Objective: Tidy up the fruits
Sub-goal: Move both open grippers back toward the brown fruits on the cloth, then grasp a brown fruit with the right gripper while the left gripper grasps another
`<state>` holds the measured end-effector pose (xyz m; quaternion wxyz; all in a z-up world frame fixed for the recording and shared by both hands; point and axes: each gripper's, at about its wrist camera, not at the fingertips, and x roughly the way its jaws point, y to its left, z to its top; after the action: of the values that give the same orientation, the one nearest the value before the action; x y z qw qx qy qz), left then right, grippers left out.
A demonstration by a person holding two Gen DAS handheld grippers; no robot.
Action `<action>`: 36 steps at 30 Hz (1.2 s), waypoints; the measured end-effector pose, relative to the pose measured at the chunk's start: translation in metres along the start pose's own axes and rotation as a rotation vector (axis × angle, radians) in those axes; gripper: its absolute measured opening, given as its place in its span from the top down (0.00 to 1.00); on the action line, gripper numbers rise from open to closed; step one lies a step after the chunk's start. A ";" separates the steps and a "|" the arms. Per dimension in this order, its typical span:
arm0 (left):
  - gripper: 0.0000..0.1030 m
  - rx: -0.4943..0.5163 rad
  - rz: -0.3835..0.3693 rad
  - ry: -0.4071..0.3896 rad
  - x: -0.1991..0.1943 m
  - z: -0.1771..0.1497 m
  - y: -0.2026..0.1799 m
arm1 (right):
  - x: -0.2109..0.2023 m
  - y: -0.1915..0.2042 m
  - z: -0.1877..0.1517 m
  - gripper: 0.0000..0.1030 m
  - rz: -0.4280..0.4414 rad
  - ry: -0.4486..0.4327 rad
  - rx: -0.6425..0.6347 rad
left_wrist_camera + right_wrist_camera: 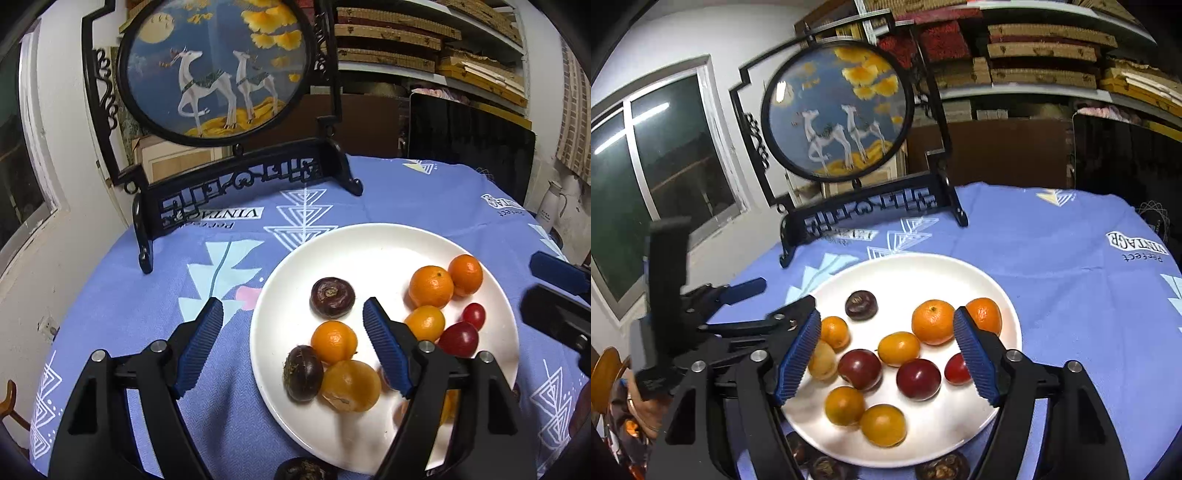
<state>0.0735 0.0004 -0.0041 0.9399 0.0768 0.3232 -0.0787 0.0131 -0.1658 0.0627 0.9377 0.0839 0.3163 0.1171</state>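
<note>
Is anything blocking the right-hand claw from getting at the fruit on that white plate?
Nothing visible does. The right gripper hangs open above the white plate, with the dark red fruit lying uncovered between its fingers. The left gripper sits off to one side.

The surface is draped in a periwinkle-blue cloth printed with white nested triangles, pale blue shapes and a pink patch. The plate is plain white. Orange citrus, dark red round fruits and dark purple-brown ones are seen on it. A black fretwork screen is painted with white deer on blue, with yellow leaves.
</note>
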 end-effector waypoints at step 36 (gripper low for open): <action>0.11 0.279 -0.357 -0.085 -0.079 -0.085 -0.008 | 0.019 0.066 -0.108 0.61 0.064 0.416 -0.337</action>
<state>-0.0408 0.0166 -0.0220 0.9041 0.1440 0.2777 -0.2910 -0.0492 -0.0884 -0.0176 0.8491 -0.0892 0.4755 0.2121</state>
